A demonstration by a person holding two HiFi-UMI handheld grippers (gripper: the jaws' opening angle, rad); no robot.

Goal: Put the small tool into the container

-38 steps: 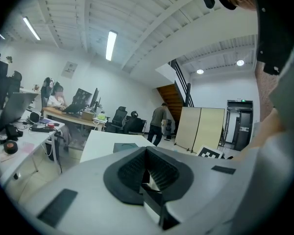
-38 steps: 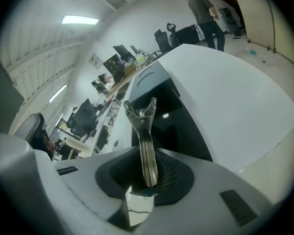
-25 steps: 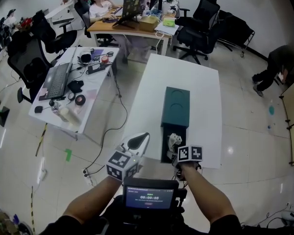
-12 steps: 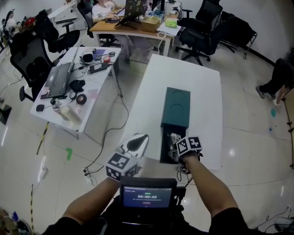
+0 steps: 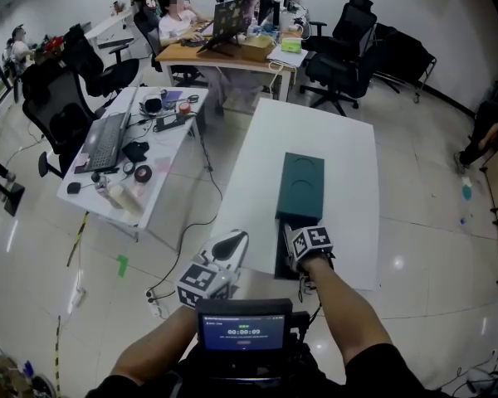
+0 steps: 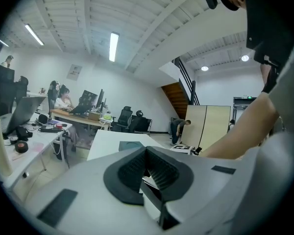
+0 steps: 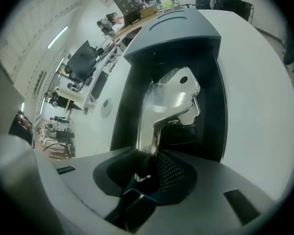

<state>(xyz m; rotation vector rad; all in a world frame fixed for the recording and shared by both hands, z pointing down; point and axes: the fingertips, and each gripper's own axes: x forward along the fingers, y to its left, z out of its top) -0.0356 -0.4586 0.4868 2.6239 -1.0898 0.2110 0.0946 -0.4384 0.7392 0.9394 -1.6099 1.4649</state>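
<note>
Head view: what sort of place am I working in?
Probably an open-plan office: a white desk with a laptop, black office chairs, and a person seated at a wooden desk.

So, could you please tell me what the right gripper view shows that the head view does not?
Only the right gripper view shows the metal tool. Its stem stands between the jaws of the right gripper, which have just been opening, leaving a gap beside one pad. Its head sits against the dark open end of the green container. Only the head view shows the left gripper, away from the container, and the cluttered desk to the left. Both views show the container lying on the white table.
</note>
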